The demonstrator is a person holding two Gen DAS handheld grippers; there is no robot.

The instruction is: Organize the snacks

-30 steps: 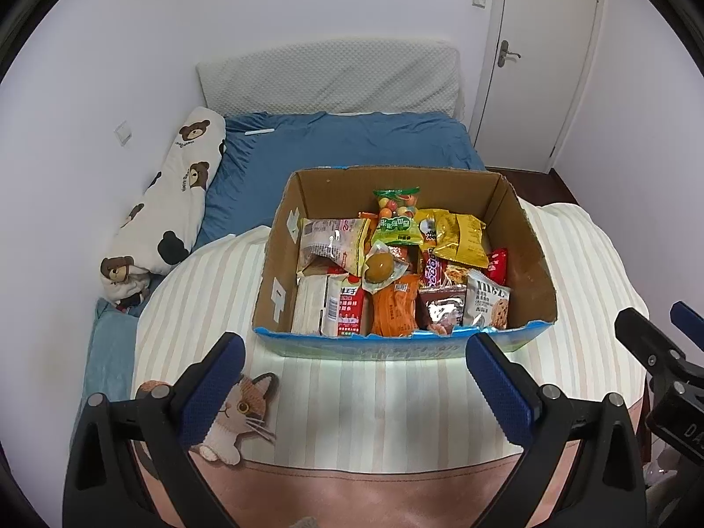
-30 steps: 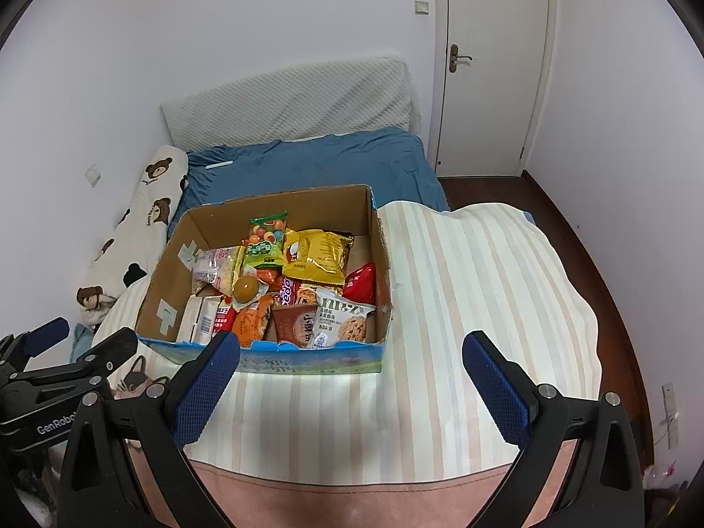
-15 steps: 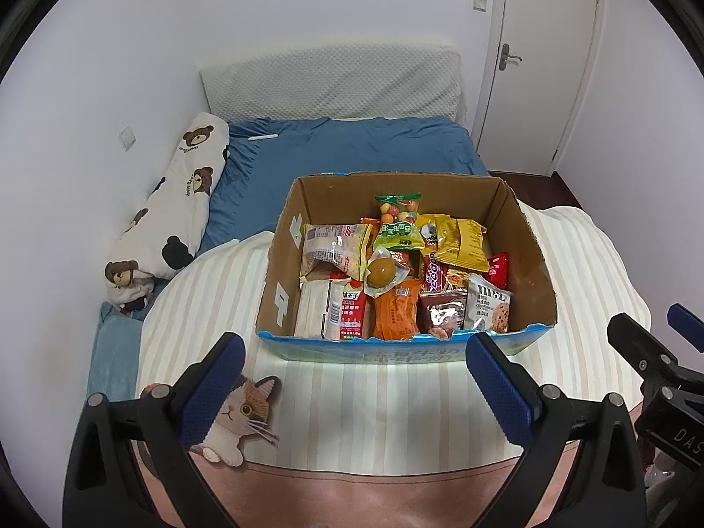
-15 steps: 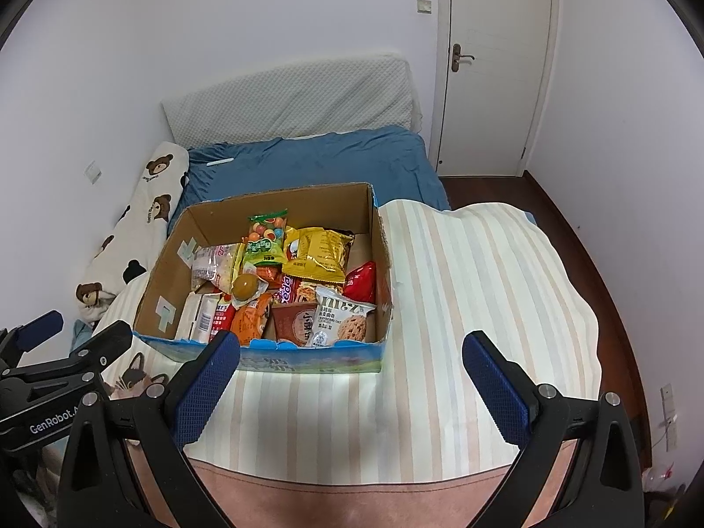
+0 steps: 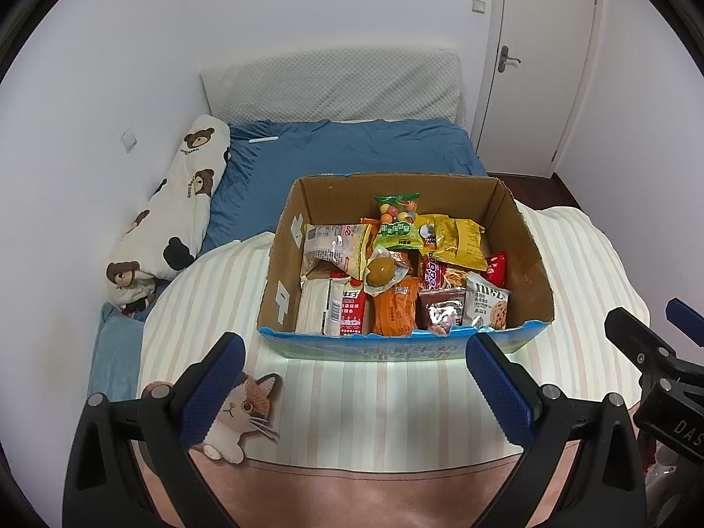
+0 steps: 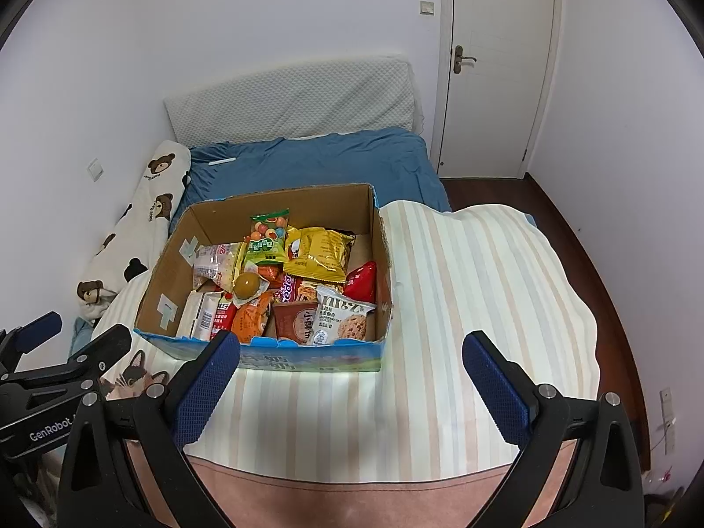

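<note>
Snacks (image 5: 398, 273) fill a cardboard box (image 5: 281, 273) on a striped blanket (image 5: 374, 405), at twelve o'clock from both tools. Left gripper (image 5: 352, 389) and right gripper (image 6: 352, 385) gape empty; over the last second the view only drifted slightly, so sorting looks unadvanced.

You have one cardboard box (image 5: 523, 237) mid-frame, one bear-print bolster (image 5: 176, 215) at the left, one white door (image 5: 541, 61) upper right, and two tongs (image 5: 352, 378) (image 6: 352, 374), each with two blue pads (image 5: 211, 387).
</note>
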